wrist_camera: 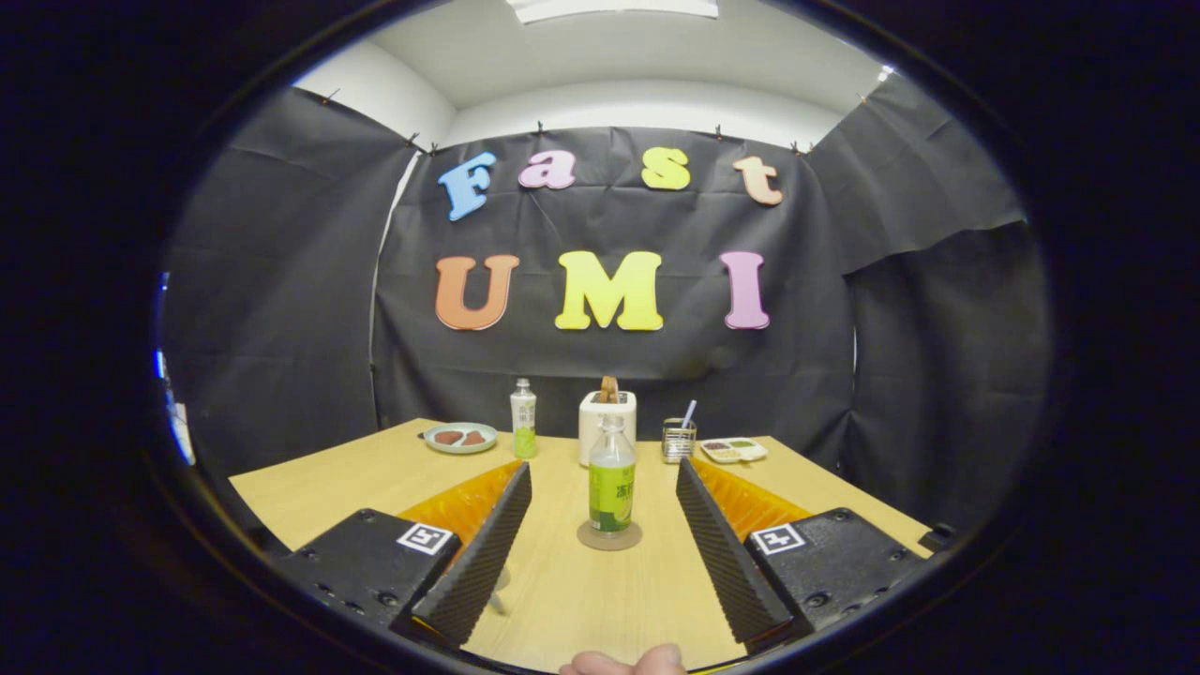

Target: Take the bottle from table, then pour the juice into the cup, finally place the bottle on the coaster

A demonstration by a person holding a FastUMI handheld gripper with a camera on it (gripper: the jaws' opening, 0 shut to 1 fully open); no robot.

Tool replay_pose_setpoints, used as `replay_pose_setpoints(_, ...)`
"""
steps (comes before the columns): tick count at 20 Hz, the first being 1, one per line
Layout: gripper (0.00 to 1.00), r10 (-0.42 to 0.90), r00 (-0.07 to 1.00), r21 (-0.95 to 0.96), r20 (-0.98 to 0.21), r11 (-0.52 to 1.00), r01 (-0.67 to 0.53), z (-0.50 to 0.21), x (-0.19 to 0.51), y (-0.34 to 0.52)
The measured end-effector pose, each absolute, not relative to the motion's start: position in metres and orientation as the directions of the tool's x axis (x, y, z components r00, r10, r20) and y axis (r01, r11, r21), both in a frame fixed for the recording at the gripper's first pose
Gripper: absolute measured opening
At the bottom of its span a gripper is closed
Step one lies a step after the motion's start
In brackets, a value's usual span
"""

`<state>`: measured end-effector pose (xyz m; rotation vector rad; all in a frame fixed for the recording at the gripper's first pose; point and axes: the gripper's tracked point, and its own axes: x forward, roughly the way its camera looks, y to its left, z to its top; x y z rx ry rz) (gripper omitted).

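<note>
Gripper view: tongs [604, 525] spread wide open, gripping nothing – ridged fingers [483, 553] flank the bottle [612, 487] without touching it. Bottle stands upright on the round coaster [609, 537] on the desk [328, 483], between the fingers and a little ahead. Beyond it – white toaster [607, 420], second bottle [523, 418], plate [459, 438], small tray [734, 450], metal holder [678, 440]. A fingertip [623, 662] shows at the near desk edge.
</note>
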<state>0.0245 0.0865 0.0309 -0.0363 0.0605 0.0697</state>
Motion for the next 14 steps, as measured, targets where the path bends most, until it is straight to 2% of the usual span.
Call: replay_pose_setpoints(14, 1.00, -0.023, 0.999, 0.007, -0.049, 1.000, 0.023, -0.001, -0.015, 0.077)
